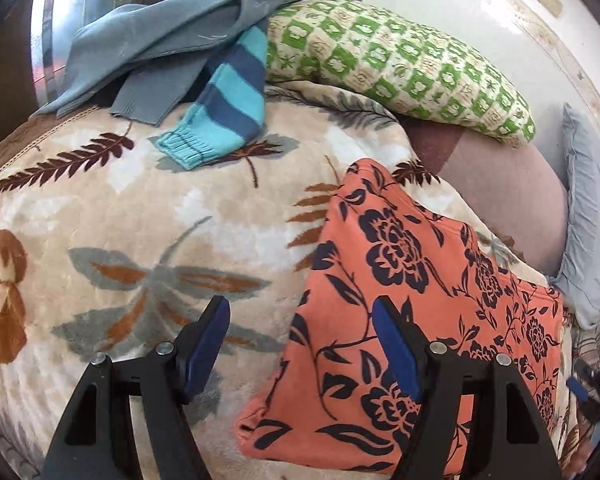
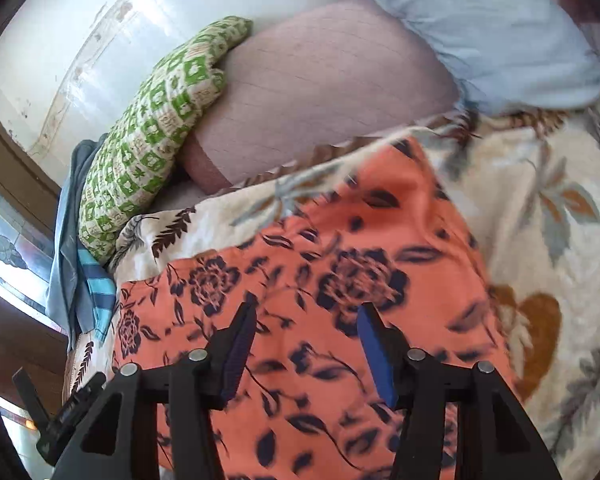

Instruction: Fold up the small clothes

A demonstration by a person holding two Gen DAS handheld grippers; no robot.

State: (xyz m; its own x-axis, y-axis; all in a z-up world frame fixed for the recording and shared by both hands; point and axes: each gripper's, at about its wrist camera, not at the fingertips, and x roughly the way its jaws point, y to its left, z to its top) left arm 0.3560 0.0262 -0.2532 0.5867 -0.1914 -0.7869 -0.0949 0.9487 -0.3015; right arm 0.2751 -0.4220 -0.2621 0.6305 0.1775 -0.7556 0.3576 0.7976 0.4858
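Note:
An orange garment with a dark navy flower print lies folded on a beige leaf-patterned blanket. My left gripper is open and empty, hovering over the garment's left edge, with its right finger over the cloth. The same garment fills the right wrist view. My right gripper is open and empty just above its middle. A grey-blue garment with a striped blue sleeve lies at the far side of the blanket.
A green-and-cream patterned pillow lies at the back against a white wall. A pink pillow and a pale blue pillow lie beyond the blanket. A window and dark wooden frame are at the left.

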